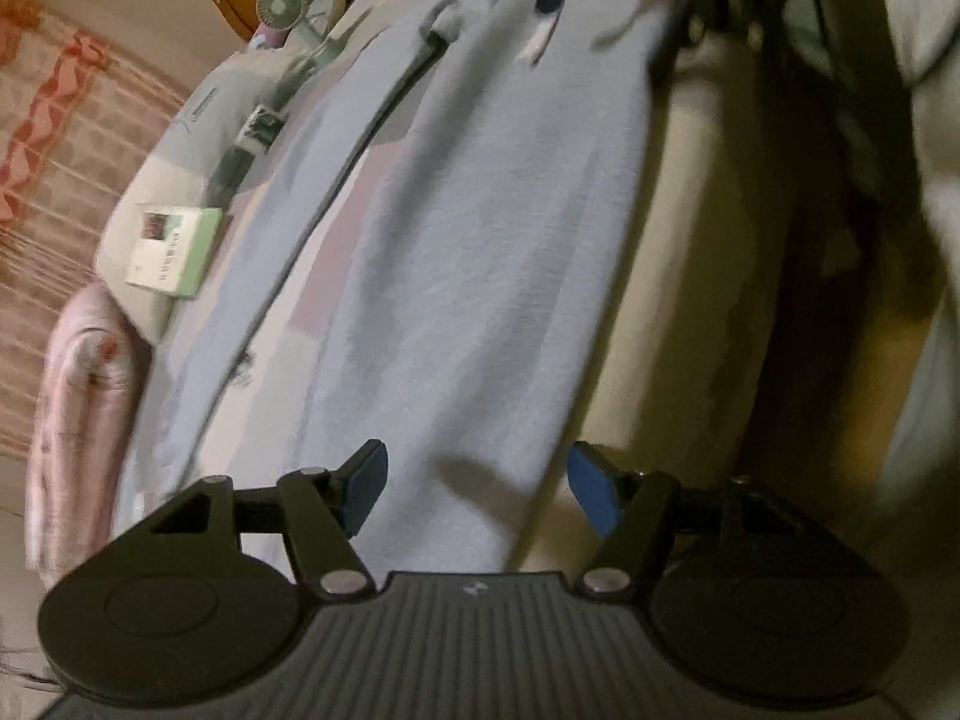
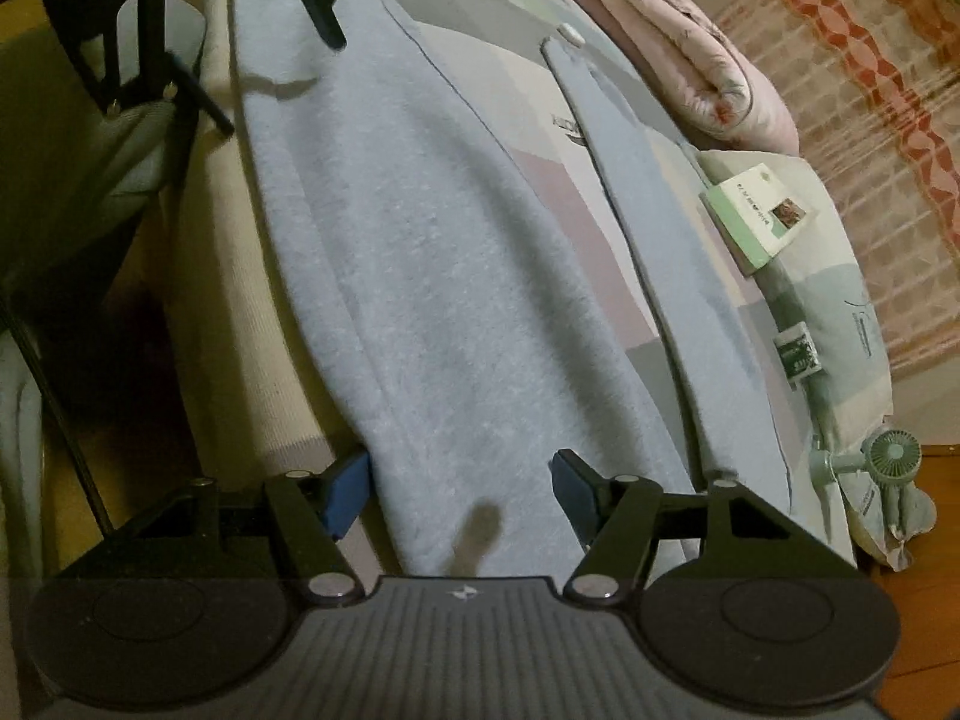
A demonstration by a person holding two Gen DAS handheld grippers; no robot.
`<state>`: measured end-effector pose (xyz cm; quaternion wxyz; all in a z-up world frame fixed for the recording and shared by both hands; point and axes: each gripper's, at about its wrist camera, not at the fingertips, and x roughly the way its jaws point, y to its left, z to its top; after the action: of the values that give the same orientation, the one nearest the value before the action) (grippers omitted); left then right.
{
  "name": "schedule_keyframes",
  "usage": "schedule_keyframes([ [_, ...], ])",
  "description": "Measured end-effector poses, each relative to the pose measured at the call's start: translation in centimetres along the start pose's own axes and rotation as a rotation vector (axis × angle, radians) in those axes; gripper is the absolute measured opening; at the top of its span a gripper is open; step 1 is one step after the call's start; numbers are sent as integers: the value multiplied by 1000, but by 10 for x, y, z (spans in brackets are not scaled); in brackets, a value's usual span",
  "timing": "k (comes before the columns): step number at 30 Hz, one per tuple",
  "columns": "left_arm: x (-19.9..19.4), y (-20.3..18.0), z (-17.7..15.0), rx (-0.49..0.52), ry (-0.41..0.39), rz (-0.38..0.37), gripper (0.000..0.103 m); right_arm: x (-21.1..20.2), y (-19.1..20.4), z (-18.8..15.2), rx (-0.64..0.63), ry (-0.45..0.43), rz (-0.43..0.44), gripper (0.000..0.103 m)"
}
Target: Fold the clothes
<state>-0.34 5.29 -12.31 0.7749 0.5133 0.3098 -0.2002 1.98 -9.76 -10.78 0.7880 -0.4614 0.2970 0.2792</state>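
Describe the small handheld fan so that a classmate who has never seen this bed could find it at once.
Start at the bed, where the long grey garment lies. Follow the pillow along the far edge to its end. There lies the fan: pale green, with a round grille, unlike the flat boxes nearby.

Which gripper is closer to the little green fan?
Right. The right gripper hovers at the end of the garment beside the fan; the left gripper is at the opposite end.

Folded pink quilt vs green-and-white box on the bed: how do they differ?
The folded pink quilt is soft, bulky and rounded; the green-and-white box is small, flat and hard-edged. The quilt is plain pink with faint marks; the box carries print and a small picture. The quilt lies on the bed itself; the box rests on a pale pillow. Both sit beyond the light blue garment.
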Motion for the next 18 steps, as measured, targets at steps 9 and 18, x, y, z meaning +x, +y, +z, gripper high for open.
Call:
schedule_keyframes([
  [9,10,9,-45,105,148,160,67,-5,-11,-26,62,46,-47,70],
  [18,23,0,-62,175,207,114,0,-6,-2,-24,33,67,-8,9],
])
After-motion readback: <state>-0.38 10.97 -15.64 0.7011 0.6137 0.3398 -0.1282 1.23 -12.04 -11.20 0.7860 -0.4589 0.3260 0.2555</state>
